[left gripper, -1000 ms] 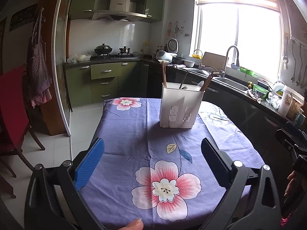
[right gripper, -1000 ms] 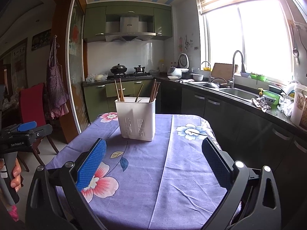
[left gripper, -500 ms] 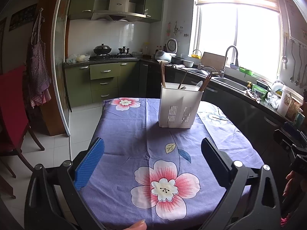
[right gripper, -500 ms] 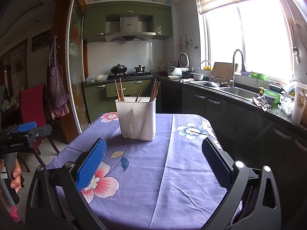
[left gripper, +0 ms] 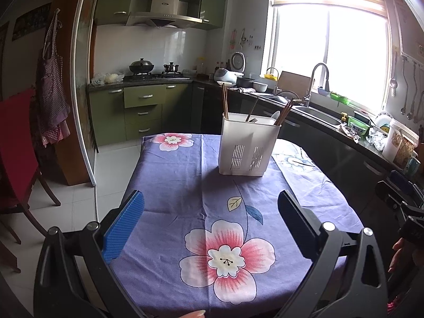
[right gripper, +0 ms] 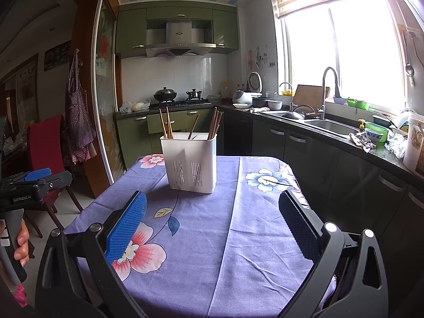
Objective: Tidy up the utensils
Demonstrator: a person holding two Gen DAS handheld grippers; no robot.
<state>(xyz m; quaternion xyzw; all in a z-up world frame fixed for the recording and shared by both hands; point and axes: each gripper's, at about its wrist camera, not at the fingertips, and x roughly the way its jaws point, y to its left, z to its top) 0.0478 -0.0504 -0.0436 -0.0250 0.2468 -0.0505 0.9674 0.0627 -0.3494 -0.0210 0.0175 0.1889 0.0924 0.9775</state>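
At the far left we see a red chair [left gripper: 16, 143] standing on the tiled floor, and past it a checked apron [left gripper: 51, 90] hanging on the wooden door frame. Next come the green cabinets with a black wok [left gripper: 141, 66] on the stove. Moving in, we hold the left tongs [left gripper: 209, 206] low over the near end of the table [left gripper: 169, 185], their two fingers spread wide apart with nothing between them; only the purple flowered cloth shows in the gap. In the right wrist view these same tongs appear at the left edge, gripped in a hand [right gripper: 21, 241].

Towards the far end of the table, a little right of its middle, stands the white utensil holder [left gripper: 247, 145], upright on the cloth. Brown chopsticks [left gripper: 225, 98] stick up from its left corner, more lean out at the right corner, and a white spoon [left gripper: 275, 115] and a fork tip show inside.

The right tongs [right gripper: 212, 206] likewise hang open and empty above the near part of the cloth, well apart from the holder [right gripper: 189, 160].

Further right we see the sink [right gripper: 328, 127] with its tall faucet [right gripper: 328, 90] under the bright window, and at the far right a white jar [right gripper: 414, 143] among clutter on the dark kitchen counter.
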